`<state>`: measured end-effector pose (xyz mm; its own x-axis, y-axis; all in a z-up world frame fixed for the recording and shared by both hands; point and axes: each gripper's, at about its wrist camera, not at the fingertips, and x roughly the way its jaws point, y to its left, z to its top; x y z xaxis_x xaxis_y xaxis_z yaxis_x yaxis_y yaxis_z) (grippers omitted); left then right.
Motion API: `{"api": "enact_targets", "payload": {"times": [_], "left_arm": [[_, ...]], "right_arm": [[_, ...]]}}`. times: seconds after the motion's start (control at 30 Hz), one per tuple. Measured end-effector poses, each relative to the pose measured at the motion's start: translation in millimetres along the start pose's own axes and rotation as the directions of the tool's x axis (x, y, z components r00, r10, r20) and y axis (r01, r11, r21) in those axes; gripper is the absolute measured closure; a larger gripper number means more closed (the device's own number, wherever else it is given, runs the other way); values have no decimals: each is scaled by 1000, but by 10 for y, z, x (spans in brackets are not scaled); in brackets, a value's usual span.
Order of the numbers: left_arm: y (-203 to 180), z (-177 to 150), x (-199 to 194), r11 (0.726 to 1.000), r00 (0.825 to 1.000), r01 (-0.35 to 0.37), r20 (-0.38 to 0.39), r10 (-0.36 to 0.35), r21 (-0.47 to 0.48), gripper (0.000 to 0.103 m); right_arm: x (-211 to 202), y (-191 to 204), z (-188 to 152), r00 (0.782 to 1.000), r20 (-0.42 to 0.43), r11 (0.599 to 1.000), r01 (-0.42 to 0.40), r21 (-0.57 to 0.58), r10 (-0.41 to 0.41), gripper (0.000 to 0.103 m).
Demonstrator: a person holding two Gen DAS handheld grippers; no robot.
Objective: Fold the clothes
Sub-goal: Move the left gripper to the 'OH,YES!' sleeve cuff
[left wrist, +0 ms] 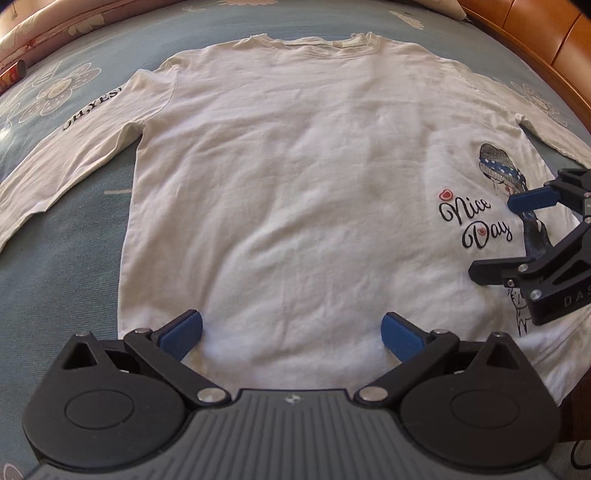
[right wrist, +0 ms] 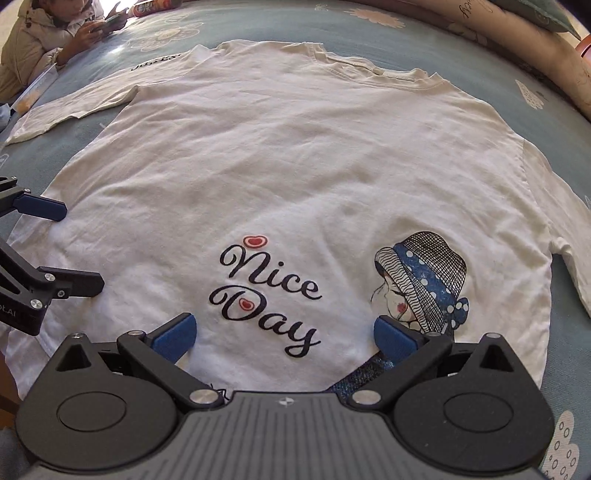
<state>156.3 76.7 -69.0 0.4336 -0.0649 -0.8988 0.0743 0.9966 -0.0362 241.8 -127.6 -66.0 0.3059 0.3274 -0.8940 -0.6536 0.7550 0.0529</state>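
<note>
A white long-sleeved shirt (left wrist: 288, 177) lies spread flat on the bed, collar far, hem near, both sleeves out to the sides. It bears a "Nice Day" print (right wrist: 266, 295) and a drawing of a girl in a hat (right wrist: 424, 280) near the hem. My left gripper (left wrist: 291, 338) hovers open over the hem's left part, nothing between its blue pads. My right gripper (right wrist: 284, 339) is open too, over the print by the hem. Each gripper shows in the other's view: the right gripper (left wrist: 491, 238) at the right edge, the left gripper (right wrist: 83, 247) at the left edge.
The bed has a grey-blue sheet (left wrist: 74, 258) with white flowers. An orange-brown headboard (left wrist: 535, 33) curves along the far right. A person in a beige jacket (right wrist: 40, 40) sits at the bed's far left with a phone. A can (left wrist: 13, 75) lies by that edge.
</note>
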Motion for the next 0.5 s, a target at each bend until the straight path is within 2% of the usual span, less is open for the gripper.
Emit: {"api": "enact_targets", "payload": {"times": [0.1,0.23,0.3,0.37,0.4,0.43,0.47,0.5], "left_arm": [[115,19,-51,997,999,26,-22,-28,-75,1],[366,155,-99,974,998,51,-15,-55,-222,1],[542,216,-166,961,999,39,20,-35,-275,1],[763,252,-237,948,999,20,55,-3,-317,1],[914,255,-267,933,998,14,67,11,-358,1],[1102,244,-296,905,997,18,79,17,-425,3],[1290,233,-325,872,995,23,92,25,-489,4],[1495,209,-355,827,994,33,105,32,-561,5]], "right_arm": [[1,-3,-5,1000,1,1000,-2,-4,2,0],[22,24,181,993,-112,997,40,65,-33,0],[-27,39,283,993,-120,992,24,124,-9,0],[-62,130,404,994,-106,991,-2,136,17,0],[-67,195,466,995,-100,992,-12,129,25,0],[-71,261,527,995,-93,992,-22,122,33,0],[-76,326,589,995,-87,993,-31,115,41,0],[-60,406,649,995,-81,993,-47,109,56,0]]}}
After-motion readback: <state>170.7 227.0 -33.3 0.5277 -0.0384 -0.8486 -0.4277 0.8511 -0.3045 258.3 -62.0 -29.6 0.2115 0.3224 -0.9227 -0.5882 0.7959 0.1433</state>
